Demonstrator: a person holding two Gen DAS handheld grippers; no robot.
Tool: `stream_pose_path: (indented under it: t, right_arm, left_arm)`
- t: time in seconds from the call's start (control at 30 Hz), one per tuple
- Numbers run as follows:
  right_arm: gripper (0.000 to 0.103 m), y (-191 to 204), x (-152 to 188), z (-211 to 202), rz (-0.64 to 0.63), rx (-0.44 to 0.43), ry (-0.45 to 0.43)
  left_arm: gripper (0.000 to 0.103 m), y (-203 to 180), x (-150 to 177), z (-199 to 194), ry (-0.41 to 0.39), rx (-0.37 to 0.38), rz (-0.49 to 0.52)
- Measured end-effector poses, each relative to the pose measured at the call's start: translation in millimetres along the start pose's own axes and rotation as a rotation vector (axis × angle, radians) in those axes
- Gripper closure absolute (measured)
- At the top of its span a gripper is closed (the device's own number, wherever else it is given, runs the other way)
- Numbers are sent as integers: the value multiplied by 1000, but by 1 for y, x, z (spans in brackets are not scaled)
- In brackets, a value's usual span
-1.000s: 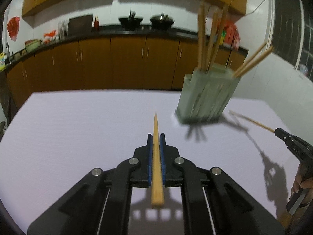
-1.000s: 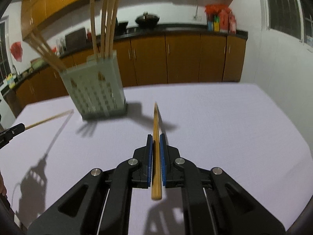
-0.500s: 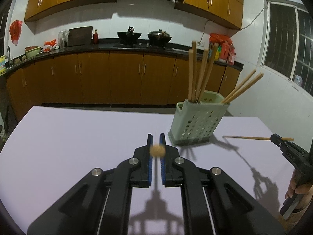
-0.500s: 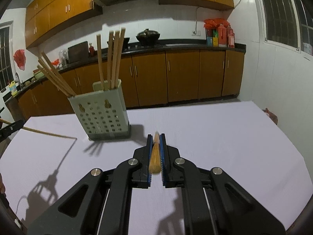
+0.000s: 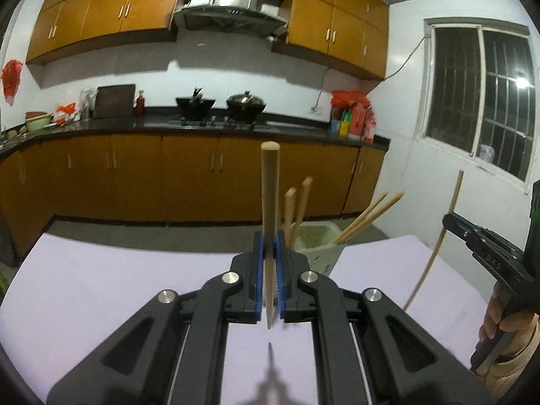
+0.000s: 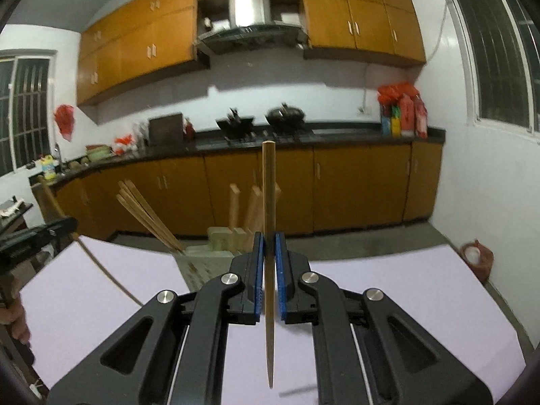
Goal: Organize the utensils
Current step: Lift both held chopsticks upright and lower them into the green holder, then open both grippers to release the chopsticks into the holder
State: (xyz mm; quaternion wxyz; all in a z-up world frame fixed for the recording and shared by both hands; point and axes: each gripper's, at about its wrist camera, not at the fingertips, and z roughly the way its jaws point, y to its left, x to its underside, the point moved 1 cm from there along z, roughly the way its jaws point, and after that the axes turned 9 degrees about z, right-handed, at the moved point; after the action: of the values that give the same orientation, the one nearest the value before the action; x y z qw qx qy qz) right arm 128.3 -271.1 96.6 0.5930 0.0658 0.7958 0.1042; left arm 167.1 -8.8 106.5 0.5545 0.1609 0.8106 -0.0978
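Observation:
My left gripper [image 5: 269, 246] is shut on a wooden chopstick [image 5: 269, 195] that stands upright, thick end up, thin tip down over the white table [image 5: 101, 290]. My right gripper [image 6: 269, 246] is shut on another chopstick [image 6: 269, 202], also upright. The pale green perforated utensil holder [image 5: 319, 243] stands just beyond the left fingers with several chopsticks in it; it also shows in the right wrist view [image 6: 216, 246], partly hidden by the gripper. The right gripper shows at the right edge of the left view [image 5: 454, 221] with its chopstick [image 5: 435, 246].
The white table's far edge [image 5: 135, 236] lies ahead, with floor and brown cabinets [image 5: 135, 175] beyond. A white wall with a window [image 5: 479, 108] is to the right. The other gripper shows at the left edge of the right wrist view [image 6: 37, 236].
Both grippers have tipped upward, so each chopstick went from pointing forward to standing upright. The holder now sits lower and closer, partly behind the fingers.

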Motion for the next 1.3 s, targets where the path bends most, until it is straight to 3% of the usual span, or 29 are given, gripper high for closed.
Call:
stream_pose_path:
  t: [0.33,0.6,0.93,1.3]
  right_arm:
    - [95,28,-49,-15,21,-121,-220]
    - [95,35,-70,16,57,-138,-351]
    - [95,29,-48,75,59,-103,-315]
    - [95,18,-27,92,77,-97,-230]
  left_arm:
    - [95,-21,-57,-6,-164,30,-9]
    - [95,-29,-87,12,-221,-5,24]
    - [95,-27,-89,63,-241,-30,27]
    - [95,-17,-66,99,-184,-21,-14]
